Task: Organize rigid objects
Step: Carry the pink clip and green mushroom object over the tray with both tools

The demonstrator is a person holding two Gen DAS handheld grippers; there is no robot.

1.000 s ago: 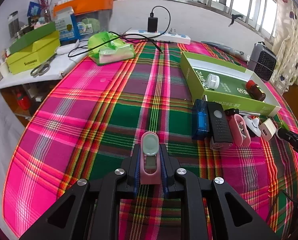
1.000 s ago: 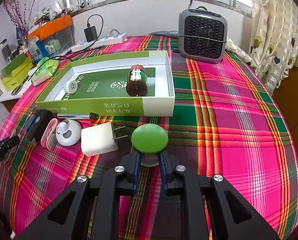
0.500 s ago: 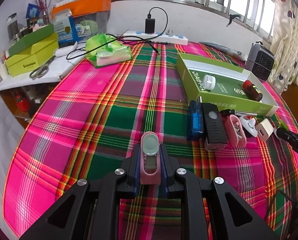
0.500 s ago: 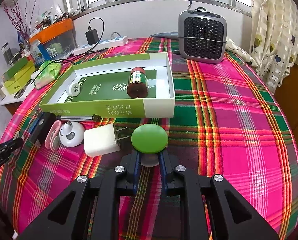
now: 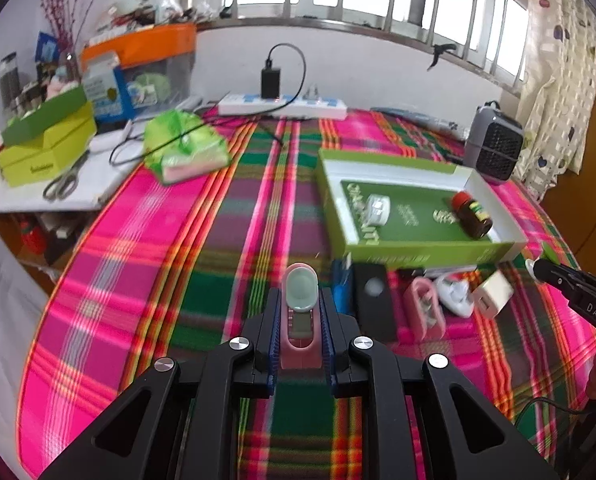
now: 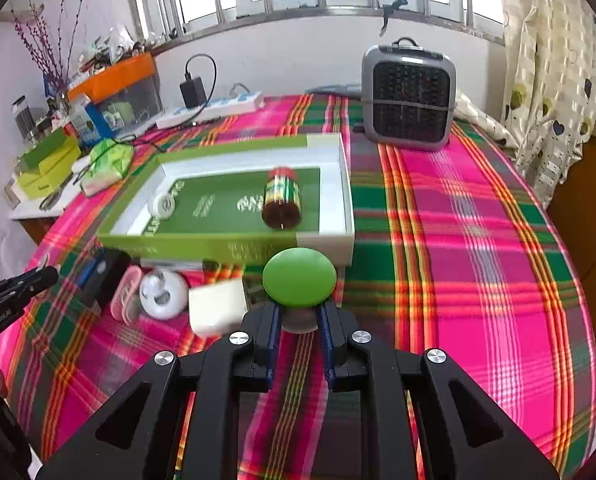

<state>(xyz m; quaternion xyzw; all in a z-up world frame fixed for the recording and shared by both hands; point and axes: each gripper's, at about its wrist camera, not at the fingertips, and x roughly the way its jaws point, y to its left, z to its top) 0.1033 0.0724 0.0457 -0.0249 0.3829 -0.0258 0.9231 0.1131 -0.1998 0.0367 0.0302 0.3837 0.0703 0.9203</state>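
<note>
My left gripper (image 5: 299,332) is shut on a pink device with a pale oval top (image 5: 299,300), held above the plaid cloth left of a row of items. My right gripper (image 6: 298,320) is shut on a green round-topped object (image 6: 299,276), close to the front wall of the green and white box (image 6: 226,242). The box holds a brown bottle (image 6: 282,200) lying down and a small white jar (image 6: 162,205). In front of the box lie a blue case (image 5: 339,288), a black device (image 5: 371,300), a pink case (image 5: 423,312), a white panda-face item (image 6: 164,294) and a white charger (image 6: 216,304).
A grey heater (image 6: 409,104) stands behind the box at the right. A power strip with a black adapter (image 5: 282,102) lies at the back. A green bag (image 5: 186,148), scissors (image 5: 64,182) and stacked boxes (image 5: 46,144) crowd the back left. The bed edge falls away at the left.
Both grippers have moved forward toward the box with their objects still held. The row of items and the box appear closer in both views.
</note>
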